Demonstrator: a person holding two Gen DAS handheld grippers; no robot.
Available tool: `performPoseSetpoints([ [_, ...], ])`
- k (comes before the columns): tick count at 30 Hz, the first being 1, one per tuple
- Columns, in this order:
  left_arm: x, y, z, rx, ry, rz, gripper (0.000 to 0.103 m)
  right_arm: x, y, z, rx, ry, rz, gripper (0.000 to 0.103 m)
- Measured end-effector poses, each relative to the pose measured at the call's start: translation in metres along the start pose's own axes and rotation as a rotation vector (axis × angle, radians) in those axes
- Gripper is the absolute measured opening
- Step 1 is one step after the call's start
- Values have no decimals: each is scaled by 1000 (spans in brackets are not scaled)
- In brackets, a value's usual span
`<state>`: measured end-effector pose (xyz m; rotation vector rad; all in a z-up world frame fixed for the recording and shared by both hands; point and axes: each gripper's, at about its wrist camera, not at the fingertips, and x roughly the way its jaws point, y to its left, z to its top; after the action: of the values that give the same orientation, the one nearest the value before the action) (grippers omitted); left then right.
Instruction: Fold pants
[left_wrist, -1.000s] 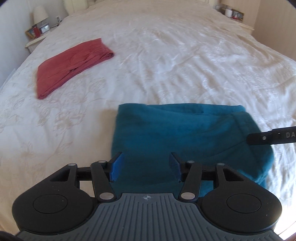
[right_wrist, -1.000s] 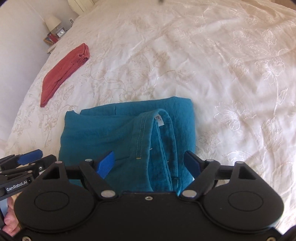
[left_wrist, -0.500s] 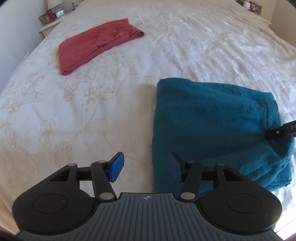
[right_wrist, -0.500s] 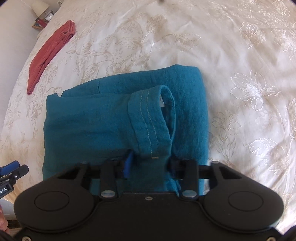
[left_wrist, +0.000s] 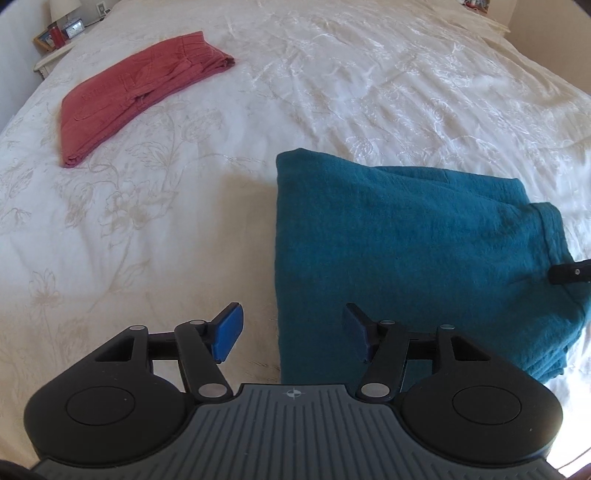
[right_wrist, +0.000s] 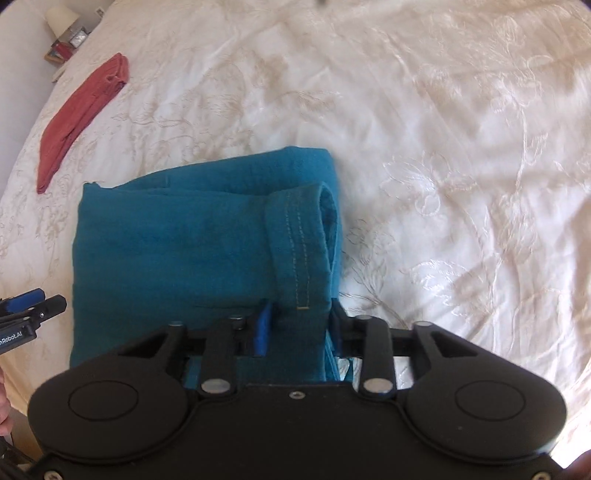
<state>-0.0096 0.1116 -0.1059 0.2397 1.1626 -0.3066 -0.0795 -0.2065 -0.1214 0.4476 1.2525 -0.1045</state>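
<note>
The teal pants (right_wrist: 192, 251) sit folded on the near part of the bed (right_wrist: 461, 147). The right gripper (right_wrist: 297, 325) has its jaws around the stitched waistband at the near right edge — they've just been opening, cloth between them. The left gripper (left_wrist: 291, 330) straddles the near left edge, jaws apart and just opened wider, gripping nothing. Red pants (left_wrist: 136, 92) lie far left.

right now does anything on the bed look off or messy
Mostly tidy. The odd spot is the stitched hem end of the teal pants: it stands up in a loop on the fold's right side, between the right hand-held gripper fingers. The red pants lie folded flat.
</note>
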Motion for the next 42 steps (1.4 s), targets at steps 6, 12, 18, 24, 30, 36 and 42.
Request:
performPoseSetpoints([
  [6, 26, 4, -1, 24, 70, -33, 59, -2, -7, -5, 62, -70, 49, 88],
  [12, 49, -3, 0, 58, 121, -92, 66, 30, -9, -4, 72, 12, 62, 88],
  [18, 65, -18, 10, 84, 134, -109, 77, 56, -9, -3, 121, 56, 103, 97],
  [24, 74, -25, 22, 68, 147, -120, 83, 66, -7, 1, 146, 64, 115, 103],
  [30, 81, -29, 25, 29, 145, -123, 93, 71, -11, 5, 177, 63, 136, 103],
  [36, 84, -31, 27, -11, 134, -119, 96, 70, -14, 5, 181, 56, 175, 103],
  [42, 72, -33, 22, -80, 74, -102, 55, 54, -16, 2, 128, 28, 198, 52],
])
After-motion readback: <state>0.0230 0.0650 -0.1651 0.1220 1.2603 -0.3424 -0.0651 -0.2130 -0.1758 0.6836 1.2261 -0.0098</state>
